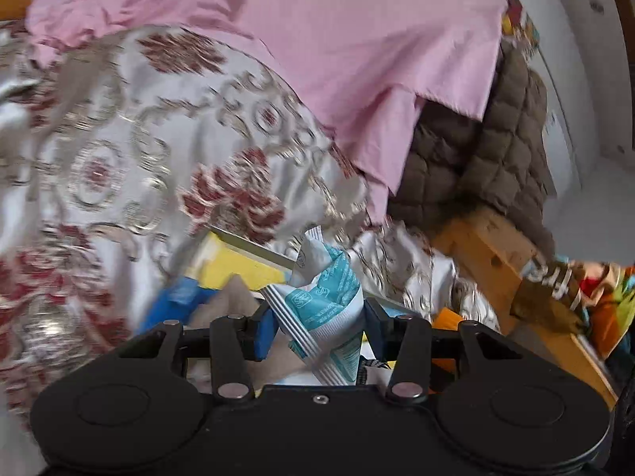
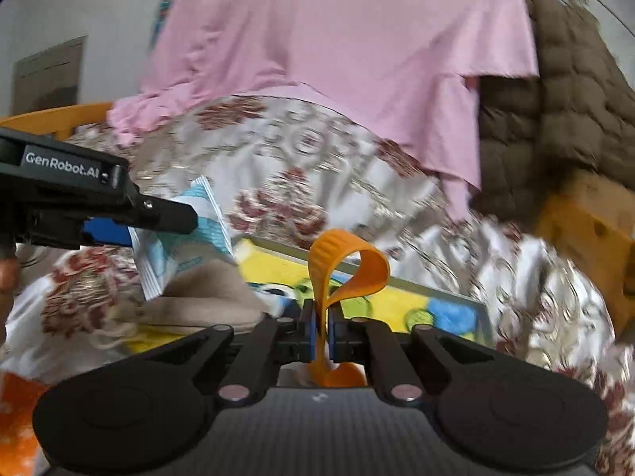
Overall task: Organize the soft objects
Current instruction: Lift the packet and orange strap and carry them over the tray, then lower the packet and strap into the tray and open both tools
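My left gripper (image 1: 319, 327) is shut on a crumpled white and teal soft packet (image 1: 325, 309), held above the bed. The same gripper and packet (image 2: 178, 238) show at the left of the right wrist view. My right gripper (image 2: 322, 333) is shut on an orange rubbery band (image 2: 345, 265) that loops up above the fingers. Below both lies a yellow and blue picture box (image 2: 357, 293) with a beige soft cloth (image 2: 210, 293) on it.
A floral white and red bedspread (image 1: 119, 150) covers the bed. A pink sheet (image 1: 337, 47) and a brown quilted blanket (image 1: 496, 158) lie behind. A wooden bed frame (image 1: 492, 254) is at the right, with colourful items (image 1: 595, 297) beyond it.
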`<state>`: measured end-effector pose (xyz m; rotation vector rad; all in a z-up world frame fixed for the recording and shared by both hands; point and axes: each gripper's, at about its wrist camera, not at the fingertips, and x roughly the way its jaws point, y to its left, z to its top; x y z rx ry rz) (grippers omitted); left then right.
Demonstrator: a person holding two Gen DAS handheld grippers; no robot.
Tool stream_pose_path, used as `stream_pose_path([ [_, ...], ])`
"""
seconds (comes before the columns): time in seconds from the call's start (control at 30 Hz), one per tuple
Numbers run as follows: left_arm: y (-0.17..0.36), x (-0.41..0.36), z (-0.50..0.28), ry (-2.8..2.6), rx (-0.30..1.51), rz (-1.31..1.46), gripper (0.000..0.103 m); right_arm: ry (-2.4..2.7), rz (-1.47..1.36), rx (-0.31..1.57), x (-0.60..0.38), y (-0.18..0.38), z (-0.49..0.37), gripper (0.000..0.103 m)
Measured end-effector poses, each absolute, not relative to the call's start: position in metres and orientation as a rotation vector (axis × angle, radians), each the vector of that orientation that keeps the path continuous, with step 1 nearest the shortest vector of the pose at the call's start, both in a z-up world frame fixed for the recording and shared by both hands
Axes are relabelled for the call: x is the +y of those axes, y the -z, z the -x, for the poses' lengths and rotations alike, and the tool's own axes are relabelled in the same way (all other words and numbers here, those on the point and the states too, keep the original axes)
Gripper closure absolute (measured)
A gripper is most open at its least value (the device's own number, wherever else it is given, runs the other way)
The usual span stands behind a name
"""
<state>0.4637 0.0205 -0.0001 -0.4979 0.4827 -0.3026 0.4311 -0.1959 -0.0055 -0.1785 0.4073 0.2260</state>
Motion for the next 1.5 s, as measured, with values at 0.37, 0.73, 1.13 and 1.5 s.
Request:
stream_pose_path([
  [0.37, 0.021, -0.034, -0.503, 0.281, 0.633, 0.439, 0.055, -0.159, 0.001, 0.526, -0.234, 0.016, -0.462, 0.093],
  [0.73, 0.026, -0.045, -0.505, 0.203, 0.695, 0.394, 0.049, -0.156, -0.037, 0.526, -0.246, 0.014, -0.459, 0.077],
  [1.13, 0.009, -0.048, -0.488, 0.109, 0.649, 0.296, 0.018, -0.129, -0.096, 0.481, -0.263, 0.003, -0.45, 0.042],
  [1.5, -0.029, -0.041, -0.443, 0.056, 0.528, 0.212, 0.007, -0.121, -0.148, 0.403, -0.273, -0.025, -0.414, 0.023],
])
